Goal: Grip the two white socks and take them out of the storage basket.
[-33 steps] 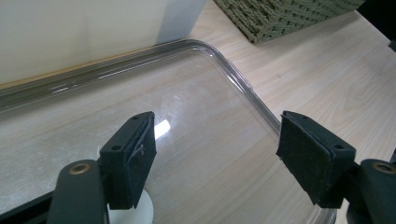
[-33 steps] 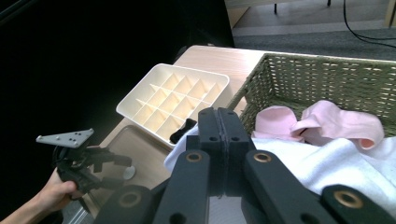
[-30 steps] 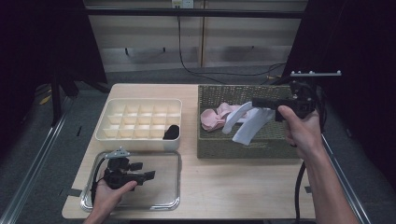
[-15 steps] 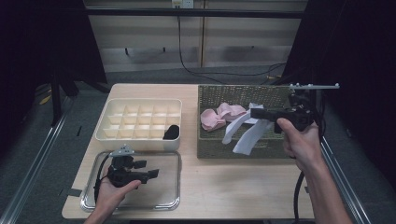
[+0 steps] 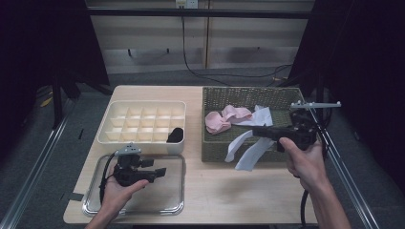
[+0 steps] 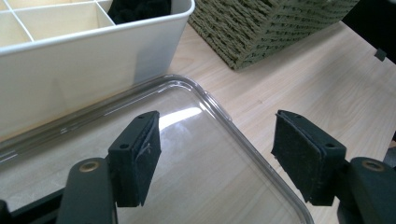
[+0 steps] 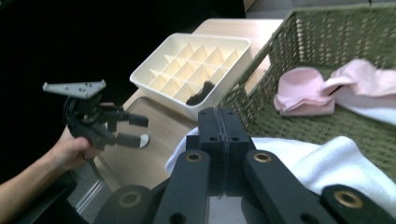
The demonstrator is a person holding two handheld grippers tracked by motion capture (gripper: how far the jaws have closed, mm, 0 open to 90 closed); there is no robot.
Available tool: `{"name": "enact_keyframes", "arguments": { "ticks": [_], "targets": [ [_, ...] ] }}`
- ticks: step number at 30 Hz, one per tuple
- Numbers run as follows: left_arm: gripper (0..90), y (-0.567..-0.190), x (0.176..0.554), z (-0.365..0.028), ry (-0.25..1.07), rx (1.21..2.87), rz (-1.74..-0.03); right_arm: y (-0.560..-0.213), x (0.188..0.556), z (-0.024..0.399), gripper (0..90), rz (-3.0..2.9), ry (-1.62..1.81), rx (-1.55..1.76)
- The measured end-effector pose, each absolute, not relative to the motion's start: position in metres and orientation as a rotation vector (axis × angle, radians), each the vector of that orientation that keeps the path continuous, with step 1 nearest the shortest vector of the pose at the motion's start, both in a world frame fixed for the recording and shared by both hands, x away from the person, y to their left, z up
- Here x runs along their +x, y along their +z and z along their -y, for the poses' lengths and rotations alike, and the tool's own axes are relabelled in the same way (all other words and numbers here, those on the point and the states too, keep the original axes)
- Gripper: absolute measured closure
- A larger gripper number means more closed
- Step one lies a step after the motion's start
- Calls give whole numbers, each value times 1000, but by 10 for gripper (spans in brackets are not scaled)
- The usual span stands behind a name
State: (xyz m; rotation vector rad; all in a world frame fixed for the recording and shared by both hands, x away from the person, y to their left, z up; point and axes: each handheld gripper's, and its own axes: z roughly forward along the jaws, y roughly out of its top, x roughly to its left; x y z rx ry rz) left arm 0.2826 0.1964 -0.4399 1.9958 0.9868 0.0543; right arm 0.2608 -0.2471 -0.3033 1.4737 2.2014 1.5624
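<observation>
Over the clear, round-cornered tray (image 5: 174, 206), the left gripper (image 5: 160, 173) held its fingers released, closing slightly on nothing. The cream gridded organizer (image 5: 143, 125) held one black sock (image 5: 175, 135). Pink socks (image 5: 224, 119) lay in the woven basket (image 5: 217, 151). The right gripper (image 5: 258, 131) clenched a white sock (image 5: 248, 152) over the basket's front wall.

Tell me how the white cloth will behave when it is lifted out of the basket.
Probably floppy: the white cloth already hangs in two limp strips from the shut right gripper. It looks light, and may drag on the basket rim.
</observation>
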Motion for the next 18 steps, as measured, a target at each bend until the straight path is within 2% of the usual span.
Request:
{"name": "enact_keyframes", "arguments": {
  "ticks": [18],
  "targets": [
    [310,-435,285,-186,44,1996,-965,-365,248,227,894,-2274,1603,1555]
  ]
}}
